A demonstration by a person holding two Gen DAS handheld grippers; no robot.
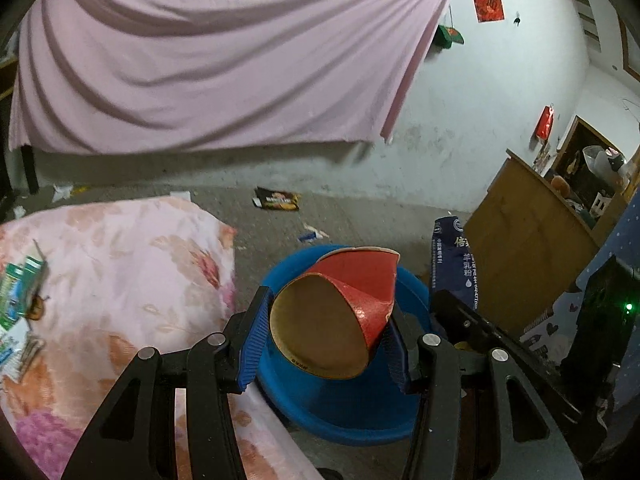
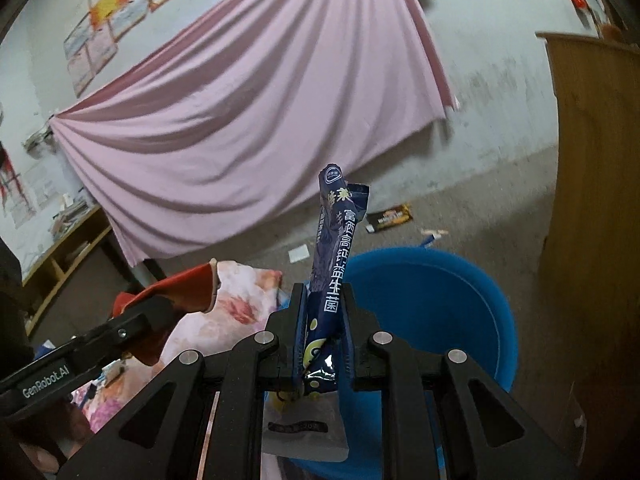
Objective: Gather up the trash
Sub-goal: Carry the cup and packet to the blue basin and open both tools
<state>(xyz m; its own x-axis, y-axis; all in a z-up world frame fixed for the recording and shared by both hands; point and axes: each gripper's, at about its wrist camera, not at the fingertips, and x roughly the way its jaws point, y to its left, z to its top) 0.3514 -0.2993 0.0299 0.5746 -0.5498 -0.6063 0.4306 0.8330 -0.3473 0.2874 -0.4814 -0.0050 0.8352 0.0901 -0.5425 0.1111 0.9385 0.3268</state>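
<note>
In the left wrist view, a folded red card sleeve (image 1: 340, 312) with a tan inside is pinched between the half-closed fingers of the left gripper (image 1: 324, 340) above the blue bin (image 1: 344, 412); held only by its curled edges, it could slip and land on the floral bedding (image 1: 120, 272) beside the bin's rim. In the right wrist view, a crumpled dark blue packet (image 2: 332, 264) printed with white Chinese characters is clamped upright by the nearly closed right gripper (image 2: 322, 336) at the bin's near rim, where an early release could drop it outside. "GenRobot.AI" is read on the other gripper's arm, and a dark wrapper (image 2: 390, 217) is left on the floor (image 2: 472, 224).
</note>
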